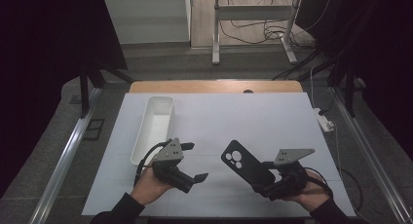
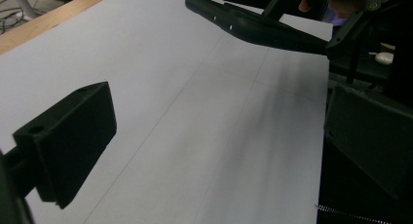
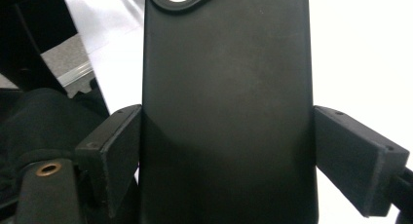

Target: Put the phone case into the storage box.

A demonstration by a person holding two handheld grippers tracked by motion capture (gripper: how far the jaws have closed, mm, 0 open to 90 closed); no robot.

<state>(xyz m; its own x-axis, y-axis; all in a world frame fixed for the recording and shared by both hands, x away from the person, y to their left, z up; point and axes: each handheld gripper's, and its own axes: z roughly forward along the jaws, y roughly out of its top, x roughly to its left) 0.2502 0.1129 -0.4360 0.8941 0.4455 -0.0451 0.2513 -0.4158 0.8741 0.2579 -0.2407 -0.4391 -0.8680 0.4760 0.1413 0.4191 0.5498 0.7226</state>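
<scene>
Where the white sheet (image 1: 272,117) covers the wooden table (image 1: 214,86), a long white tray (image 1: 155,125) lies on its left half, running away from the person, its near end just beyond the left gripper (image 1: 194,161). That gripper sits in the person's left hand (image 1: 151,187) at the near edge, pointing right across the sheet, and its jaws stand wide apart with nothing between them; in the left gripper view one black pad (image 2: 68,141) shows at the left and the other at the right edge, with bare sheet between. Further right, a black phone case (image 1: 245,165) is held off the sheet, its camera cut-outs facing up and its top end slanting up and to the left, toward the middle of the table. The right gripper (image 1: 267,182), in the person's right hand (image 1: 311,195), is closed on the case's lower part; in the right gripper view its two pads press against the long edges of the case (image 3: 226,112), which stands between them. At the far right edge of the sheet a white power strip (image 1: 324,119) lies beside the table
</scene>
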